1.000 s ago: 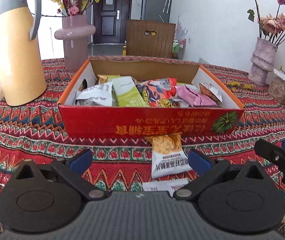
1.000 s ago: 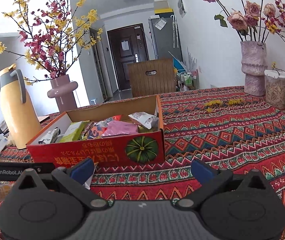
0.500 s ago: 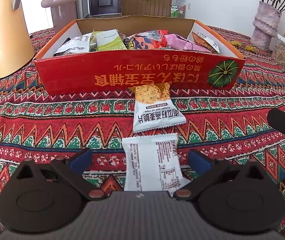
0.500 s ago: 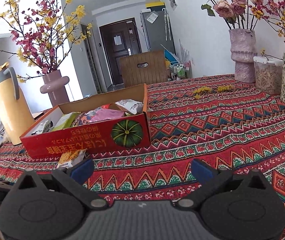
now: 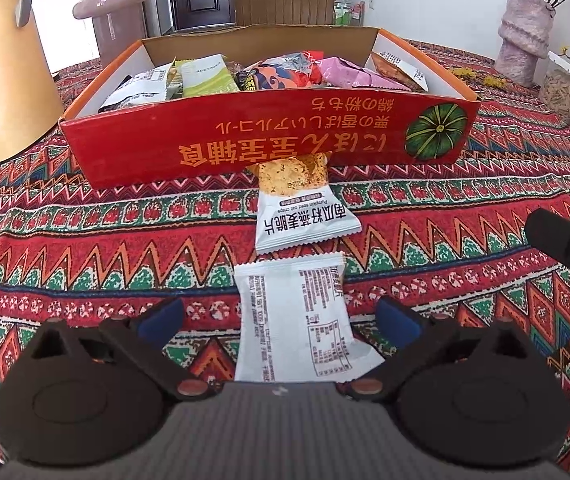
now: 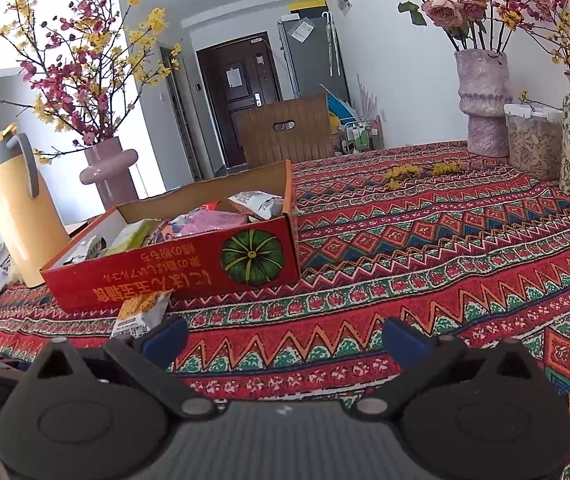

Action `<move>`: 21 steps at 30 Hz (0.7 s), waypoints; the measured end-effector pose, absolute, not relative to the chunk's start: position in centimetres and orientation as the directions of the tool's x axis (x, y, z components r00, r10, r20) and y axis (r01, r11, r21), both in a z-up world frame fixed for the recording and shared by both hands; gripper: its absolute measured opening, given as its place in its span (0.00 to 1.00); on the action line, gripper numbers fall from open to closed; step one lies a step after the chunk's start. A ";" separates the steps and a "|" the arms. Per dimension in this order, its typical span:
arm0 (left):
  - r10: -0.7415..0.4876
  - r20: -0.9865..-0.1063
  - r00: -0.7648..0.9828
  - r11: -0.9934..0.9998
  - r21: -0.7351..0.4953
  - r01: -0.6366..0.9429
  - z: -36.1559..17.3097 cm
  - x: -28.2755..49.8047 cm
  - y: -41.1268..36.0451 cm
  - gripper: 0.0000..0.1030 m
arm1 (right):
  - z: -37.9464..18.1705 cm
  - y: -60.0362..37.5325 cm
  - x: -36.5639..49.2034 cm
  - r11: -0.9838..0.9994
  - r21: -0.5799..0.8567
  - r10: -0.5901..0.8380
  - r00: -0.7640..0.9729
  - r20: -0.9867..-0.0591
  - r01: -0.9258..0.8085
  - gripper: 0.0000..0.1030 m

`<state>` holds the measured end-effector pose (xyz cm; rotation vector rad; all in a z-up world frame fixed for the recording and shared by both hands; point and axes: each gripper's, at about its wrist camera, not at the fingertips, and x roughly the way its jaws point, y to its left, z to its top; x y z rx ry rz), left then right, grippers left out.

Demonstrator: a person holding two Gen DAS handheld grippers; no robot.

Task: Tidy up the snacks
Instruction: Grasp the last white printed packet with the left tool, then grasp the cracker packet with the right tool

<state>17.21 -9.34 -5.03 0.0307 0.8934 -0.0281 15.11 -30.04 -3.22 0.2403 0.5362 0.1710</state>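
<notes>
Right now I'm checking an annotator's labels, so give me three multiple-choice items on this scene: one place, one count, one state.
1. Where does the nearest white packet lie?
A. in the red box
B. on the tablecloth between the left hand-held gripper's fingers
C. under the jug

2. How many packets lie outside the red box?
A. two
B. four
C. none

3. The left hand-held gripper is:
A. shut on a packet
B. open
C. out of view

Answers: 1 B, packet flat on cloth between blue pads; 2 A, the white packet and the crisp packet; 3 B, fingers spread, touching nothing.
</notes>
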 end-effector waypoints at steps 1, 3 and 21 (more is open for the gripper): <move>-0.009 -0.776 0.631 0.999 0.021 0.039 -5.0 17.1 -9.5 0.99 | -3.2 -30.0 15.1 0.958 0.269 0.223 0.846 -0.484 -0.099 1.00; -0.020 -0.771 0.636 0.999 0.013 0.047 -4.9 17.1 -9.5 0.92 | -3.2 -29.9 15.0 0.959 0.266 0.223 0.846 -0.484 -0.100 1.00; -0.075 -0.672 0.737 0.997 -0.037 0.068 -2.5 15.6 -5.1 0.44 | -2.4 -25.9 15.8 0.971 0.197 0.220 0.829 -0.514 -0.135 1.00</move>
